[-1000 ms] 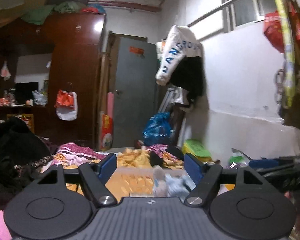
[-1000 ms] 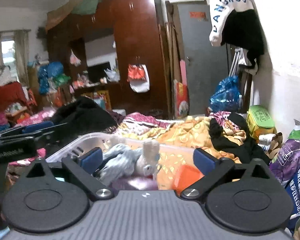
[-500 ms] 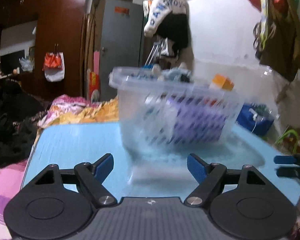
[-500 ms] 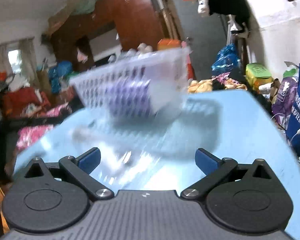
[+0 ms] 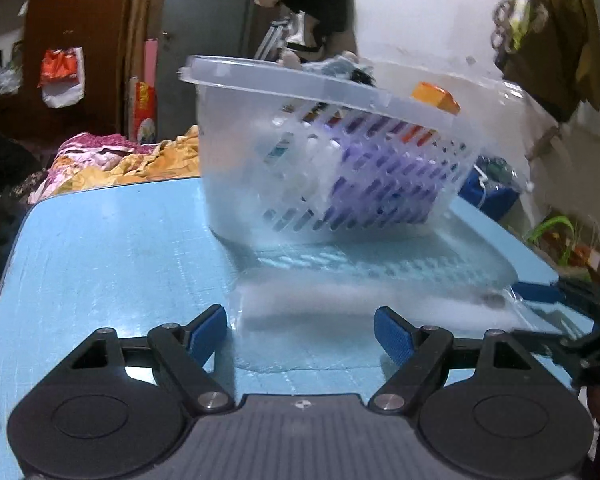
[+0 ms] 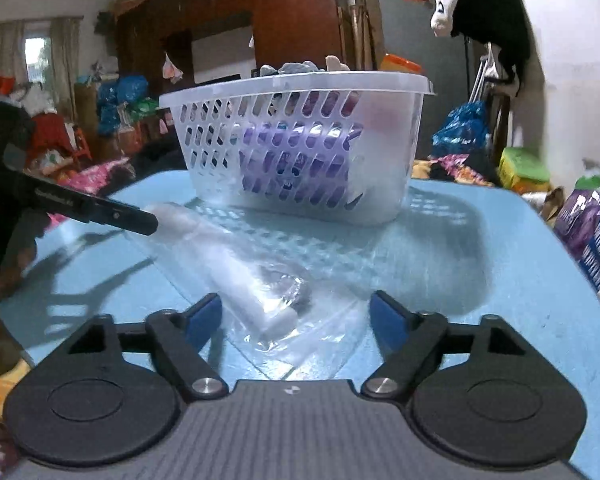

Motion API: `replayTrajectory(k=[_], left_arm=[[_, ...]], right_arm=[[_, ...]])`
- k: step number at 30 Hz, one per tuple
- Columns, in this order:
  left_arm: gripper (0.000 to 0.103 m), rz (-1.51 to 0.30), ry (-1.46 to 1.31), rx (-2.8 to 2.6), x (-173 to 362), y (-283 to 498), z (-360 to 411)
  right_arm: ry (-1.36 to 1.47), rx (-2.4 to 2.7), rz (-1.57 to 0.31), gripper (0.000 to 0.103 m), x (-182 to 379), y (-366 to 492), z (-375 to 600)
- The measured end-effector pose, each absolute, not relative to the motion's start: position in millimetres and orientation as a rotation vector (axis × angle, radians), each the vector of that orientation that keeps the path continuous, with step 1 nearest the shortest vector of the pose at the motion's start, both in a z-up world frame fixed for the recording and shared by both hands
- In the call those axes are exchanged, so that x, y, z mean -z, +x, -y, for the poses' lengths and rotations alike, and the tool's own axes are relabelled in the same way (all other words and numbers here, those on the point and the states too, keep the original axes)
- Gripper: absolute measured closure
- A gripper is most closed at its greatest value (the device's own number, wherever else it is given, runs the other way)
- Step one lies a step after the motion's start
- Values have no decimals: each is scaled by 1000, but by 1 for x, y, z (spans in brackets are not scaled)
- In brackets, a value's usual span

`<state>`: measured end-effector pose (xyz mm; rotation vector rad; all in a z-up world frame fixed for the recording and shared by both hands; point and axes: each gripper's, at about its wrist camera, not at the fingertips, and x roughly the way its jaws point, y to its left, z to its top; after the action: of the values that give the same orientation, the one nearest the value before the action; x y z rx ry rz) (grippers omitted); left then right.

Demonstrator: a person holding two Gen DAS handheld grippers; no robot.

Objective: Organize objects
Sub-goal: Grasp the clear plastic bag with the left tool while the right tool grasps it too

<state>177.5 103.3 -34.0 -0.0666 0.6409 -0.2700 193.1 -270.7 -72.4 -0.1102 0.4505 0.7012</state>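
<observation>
A clear slotted plastic basket [image 5: 332,160] [image 6: 296,140] stands on a light blue table [image 5: 112,264] [image 6: 480,272]. It holds a purple pack [image 6: 296,160], an orange box [image 5: 436,96] and grey cloth items [image 6: 296,67]. A clear zip bag [image 6: 260,272] [image 5: 364,300] with a white strip lies flat in front of the basket. My left gripper [image 5: 300,334] is open, just above the bag's near edge. My right gripper [image 6: 296,320] is open over the bag's end. The left gripper's finger [image 6: 100,212] shows at the bag's far end in the right wrist view.
A bed with piled clothes and blankets [image 5: 112,160] lies beyond the table. A dark wardrobe [image 6: 292,12] and a grey door [image 5: 204,40] stand behind. Bags and packets [image 6: 580,216] crowd the table's right side by the white wall.
Both grippers dropped from above the basket down to table level in front of it. The zip bag came into view between the fingers. Both stayed open.
</observation>
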Motion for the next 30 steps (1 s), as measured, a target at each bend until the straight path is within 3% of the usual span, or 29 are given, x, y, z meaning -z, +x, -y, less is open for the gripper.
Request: replayTrajectory(k=[2,4,6,9,13,15,30], left_arm=[[21,-646,-25,273,34,176,-96],[37,-641,31,238,34,173,-87],[64,-633,55,213,32,172,-84],[79,-632,40,216,30,169,-85],[85,-624,55,223,29,166,-80],[93,-614,63,231,28,164,-76],[96,-486,37,221,21,141,-67]], right_arm=[[-131,-701,-436,34,74,188,270],[-131,-707,-430,41,74,188,272],[-124,-711,-427,56,74,189,275],[-120,-727,-429,66,72,192,279],[-132,-749,-423,73,70,191,279],[-131,-755,-423,75,69,191,280],[-120,-773,-366,77,55,185,287]])
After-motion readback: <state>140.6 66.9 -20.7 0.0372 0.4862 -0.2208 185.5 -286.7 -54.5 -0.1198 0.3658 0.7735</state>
